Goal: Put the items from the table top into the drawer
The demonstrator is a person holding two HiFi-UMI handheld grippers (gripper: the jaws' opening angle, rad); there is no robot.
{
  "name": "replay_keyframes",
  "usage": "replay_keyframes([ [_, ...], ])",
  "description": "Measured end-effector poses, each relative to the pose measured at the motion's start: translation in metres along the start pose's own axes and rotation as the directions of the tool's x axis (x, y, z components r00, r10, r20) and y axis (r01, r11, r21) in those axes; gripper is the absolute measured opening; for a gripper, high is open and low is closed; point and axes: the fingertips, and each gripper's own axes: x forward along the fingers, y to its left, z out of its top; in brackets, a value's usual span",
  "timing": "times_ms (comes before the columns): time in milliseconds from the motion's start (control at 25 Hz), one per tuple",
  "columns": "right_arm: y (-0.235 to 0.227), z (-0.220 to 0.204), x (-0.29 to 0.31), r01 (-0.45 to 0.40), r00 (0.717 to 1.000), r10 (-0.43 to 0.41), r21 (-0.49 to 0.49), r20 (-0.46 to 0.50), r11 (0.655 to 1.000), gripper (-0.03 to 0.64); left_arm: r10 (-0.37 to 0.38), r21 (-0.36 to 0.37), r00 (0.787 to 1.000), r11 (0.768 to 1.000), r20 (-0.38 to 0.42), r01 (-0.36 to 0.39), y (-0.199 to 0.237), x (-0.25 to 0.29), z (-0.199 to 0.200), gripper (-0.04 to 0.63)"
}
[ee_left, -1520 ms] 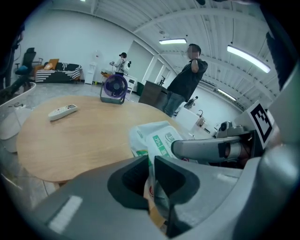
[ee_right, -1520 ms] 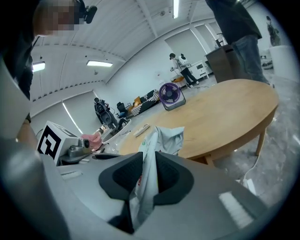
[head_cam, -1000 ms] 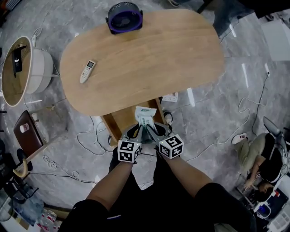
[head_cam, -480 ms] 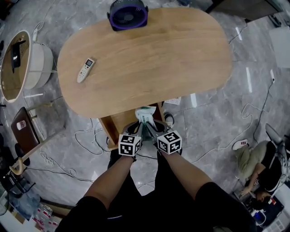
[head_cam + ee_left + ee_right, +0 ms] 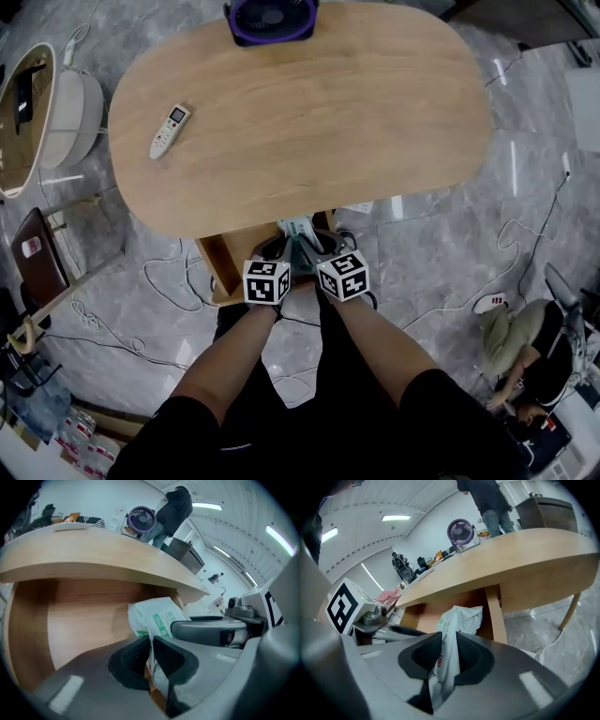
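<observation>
Soft white plastic wipes pack (image 5: 157,615) in mouth of open wooden drawer (image 5: 223,259), under oval wood-grain desk (image 5: 300,112). Left tongs (image 5: 151,641) pinch crinkled film. Right tongs (image 5: 449,641), just been opening, grip other edge.

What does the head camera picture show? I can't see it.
The left gripper and right gripper pinch a white packet over an open drawer under the table; the right jaws have just been opening on it. A remote and purple fan sit on top.
</observation>
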Motion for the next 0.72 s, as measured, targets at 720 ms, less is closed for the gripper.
replay_keyframes([
  [720, -0.009, 0.001, -0.016, 0.124, 0.992, -0.124, -0.059, 0.000, 0.991, 0.225, 0.036, 0.008, 0.996, 0.999, -0.083, -0.036, 0.009, 0.001, -0.017, 0.094],
])
